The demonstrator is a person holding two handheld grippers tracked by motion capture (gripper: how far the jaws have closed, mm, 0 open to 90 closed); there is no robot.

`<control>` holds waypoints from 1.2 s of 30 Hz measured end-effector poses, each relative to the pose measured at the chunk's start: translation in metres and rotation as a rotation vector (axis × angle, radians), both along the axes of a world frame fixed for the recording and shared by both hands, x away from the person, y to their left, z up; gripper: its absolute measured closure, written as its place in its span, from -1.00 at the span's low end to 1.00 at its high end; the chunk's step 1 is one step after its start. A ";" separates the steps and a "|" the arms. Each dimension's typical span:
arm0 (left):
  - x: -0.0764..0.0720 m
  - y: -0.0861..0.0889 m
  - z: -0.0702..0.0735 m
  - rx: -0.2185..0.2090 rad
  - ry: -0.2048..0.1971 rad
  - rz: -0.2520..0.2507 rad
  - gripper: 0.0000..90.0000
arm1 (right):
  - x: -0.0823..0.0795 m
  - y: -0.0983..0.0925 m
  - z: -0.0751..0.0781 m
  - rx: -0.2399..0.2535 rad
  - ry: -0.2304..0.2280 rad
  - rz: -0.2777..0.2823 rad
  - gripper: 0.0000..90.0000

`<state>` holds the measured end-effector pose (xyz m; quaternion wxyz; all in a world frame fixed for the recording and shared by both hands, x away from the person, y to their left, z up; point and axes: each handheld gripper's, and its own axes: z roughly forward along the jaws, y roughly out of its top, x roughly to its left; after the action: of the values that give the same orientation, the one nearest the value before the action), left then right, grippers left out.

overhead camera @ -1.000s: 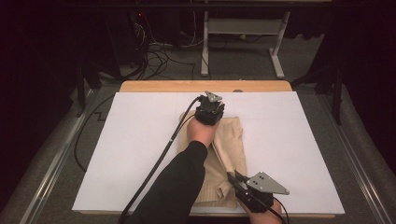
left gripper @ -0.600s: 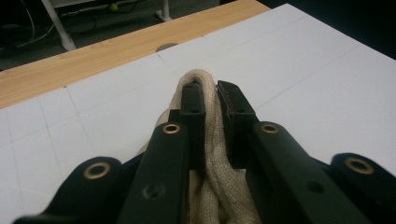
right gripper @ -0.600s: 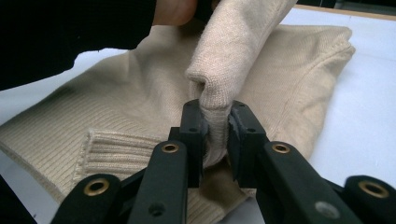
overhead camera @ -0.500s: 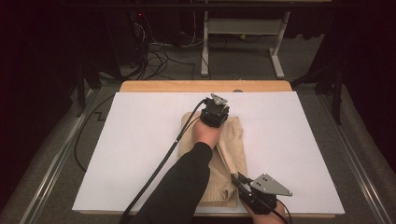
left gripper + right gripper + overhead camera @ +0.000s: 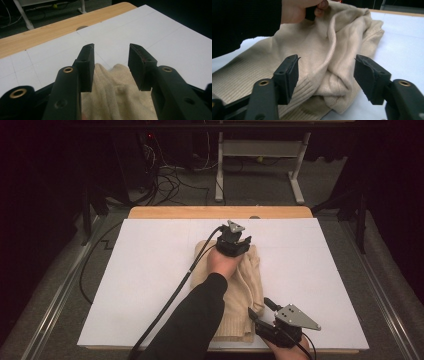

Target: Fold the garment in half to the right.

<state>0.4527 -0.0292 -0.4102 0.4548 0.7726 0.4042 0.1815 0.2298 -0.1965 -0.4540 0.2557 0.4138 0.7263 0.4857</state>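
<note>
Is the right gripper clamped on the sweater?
No, the right gripper has its jaws apart, and the cream sweater lies between them unpressed.

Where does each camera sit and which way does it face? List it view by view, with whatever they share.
High view: above the near side, looking forward and down on the white table; both forearms and the left gripper show.
Left gripper view: looks along its open jaws over the cream sweater toward the far wooden edge.
Right gripper view: the right gripper, jaws open, faces the sweater's ribbed hem and the person's left hand.
Shared: the sweater.

Dark room, grey carpet floor [image 5: 65, 300], white-legged stand [image 5: 260, 165], tangled cables [image 5: 170, 175] behind
</note>
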 end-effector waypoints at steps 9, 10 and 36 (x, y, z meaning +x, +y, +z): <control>-0.002 0.010 0.008 0.009 0.024 -0.037 -0.11 | 0.000 -0.001 0.004 0.014 -0.018 0.007 -0.29; -0.003 0.012 0.010 0.008 0.025 -0.047 -0.17 | 0.000 -0.001 0.005 0.014 -0.021 0.008 -0.30; -0.031 0.107 0.018 -0.045 0.000 -0.017 -1.00 | 0.007 -0.010 0.010 0.037 -0.027 -0.015 -0.48</control>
<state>0.4213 0.0779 -0.3924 0.4736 0.7656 0.4016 0.1683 0.2367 -0.2061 -0.4441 0.2614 0.4174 0.7107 0.5024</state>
